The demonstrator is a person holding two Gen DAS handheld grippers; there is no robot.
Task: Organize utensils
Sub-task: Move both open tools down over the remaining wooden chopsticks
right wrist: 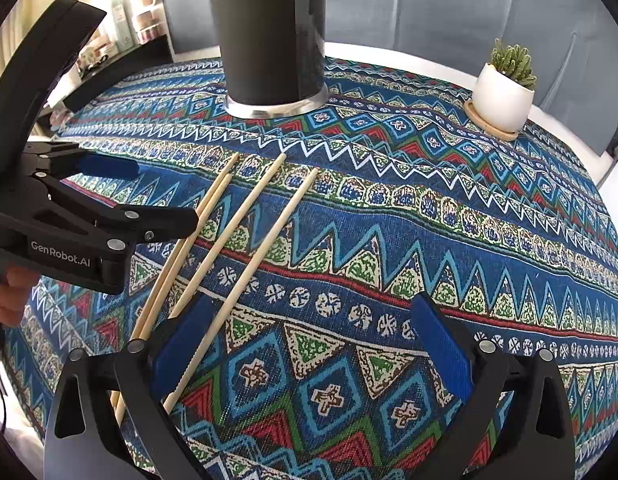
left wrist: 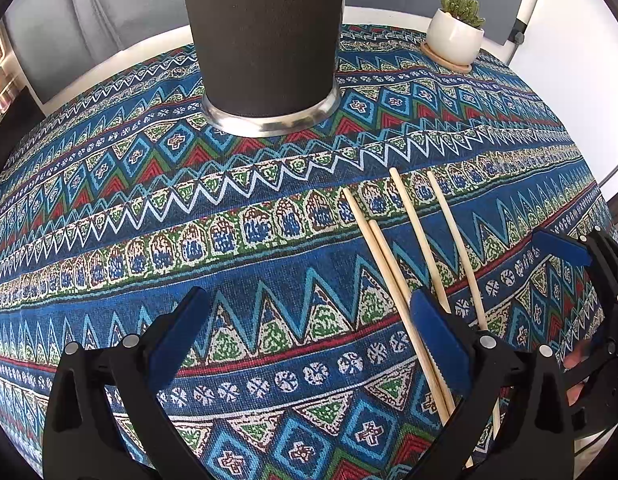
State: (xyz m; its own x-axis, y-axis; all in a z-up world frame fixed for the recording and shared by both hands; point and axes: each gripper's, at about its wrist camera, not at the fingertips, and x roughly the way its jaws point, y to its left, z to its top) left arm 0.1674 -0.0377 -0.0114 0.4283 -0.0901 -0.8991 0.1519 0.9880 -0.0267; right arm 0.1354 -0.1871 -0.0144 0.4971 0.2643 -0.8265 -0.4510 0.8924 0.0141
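1. Patterned tablecloth [left wrist: 269,320] covers the table; everything sits on it. No utensil is sorted yet, as far as either view shows.
2. Tall dark cylindrical holder [left wrist: 265,36] with a steel base ring stands upright at the far side, well apart from the utensils. Its top is out of frame, so its contents cannot be told. Judged to be the destination.
3. Left gripper [left wrist: 305,336]: jaws wide apart, nothing between them, hovering over bare cloth. Its right finger lies over the near ends of the chopsticks in the left wrist view; contact cannot be told.
4. Right gripper [right wrist: 309,340]: jaws likewise spread, holding nothing. Its left blue pad [right wrist: 181,352] sits just beside the near ends of the chopsticks.
5. Potted cactus [left wrist: 455,36] in a white pot on a wooden saucer, far right corner; not part of the task.
6. Four wooden chopsticks [right wrist: 245,216] lie flat on the cloth between the two grippers, roughly parallel, tips toward the holder. Two on the left side touch or nearly touch; the other two lie apart.
7. Progress judgement: at or near the start. All four visible chopsticks remain to be picked up and stood in the holder.
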